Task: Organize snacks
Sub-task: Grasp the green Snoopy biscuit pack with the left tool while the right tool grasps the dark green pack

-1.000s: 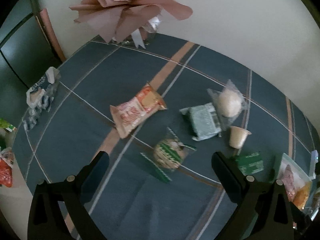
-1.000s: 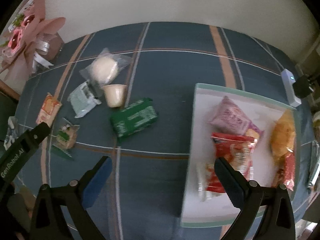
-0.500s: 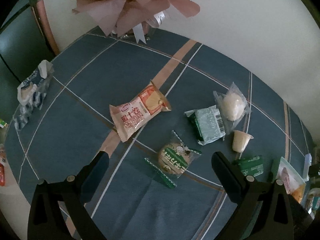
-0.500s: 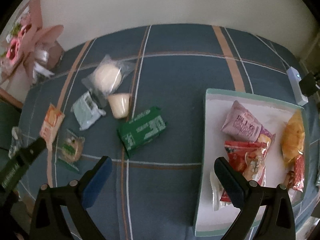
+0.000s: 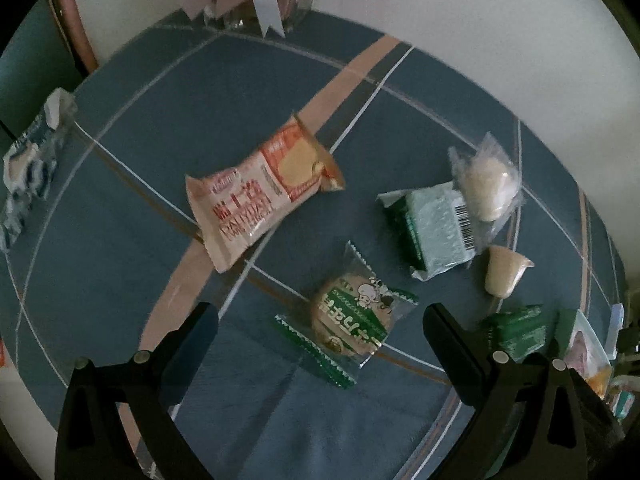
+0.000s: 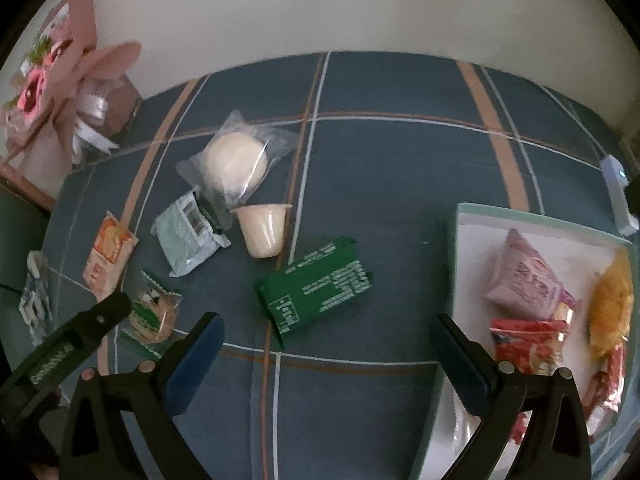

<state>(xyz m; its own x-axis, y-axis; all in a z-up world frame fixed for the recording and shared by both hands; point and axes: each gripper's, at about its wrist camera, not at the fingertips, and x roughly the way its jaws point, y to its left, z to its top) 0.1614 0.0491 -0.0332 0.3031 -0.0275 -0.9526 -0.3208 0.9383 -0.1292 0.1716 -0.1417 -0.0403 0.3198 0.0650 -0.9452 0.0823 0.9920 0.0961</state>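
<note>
Loose snacks lie on a blue plaid tablecloth (image 5: pixel 168 128). My left gripper (image 5: pixel 320 328) is open, hovering just short of a round cookie in a green-trimmed wrapper (image 5: pixel 352 316). Beyond it lie a pink-and-orange cake packet (image 5: pixel 256 196), a pale green packet (image 5: pixel 436 228), a white bun in clear wrap (image 5: pixel 486 180) and a cream jelly cup (image 5: pixel 502 270). My right gripper (image 6: pixel 326 338) is open above a dark green packet (image 6: pixel 320 284). A white tray (image 6: pixel 476 248) at the right holds several snack bags, among them a pink one (image 6: pixel 528 276).
A pink paper bouquet (image 6: pixel 60 72) stands at the table's far left corner by the wall. A blue-white pack (image 5: pixel 28 168) lies at the left edge. A small white device (image 6: pixel 618 196) sits beyond the tray. The left gripper's arm (image 6: pixel 60 344) shows in the right wrist view.
Both grippers have come lower and closer to the table. The left one has closed in on the round cookie, the right one has shifted left from the tray towards the dark green packet.
</note>
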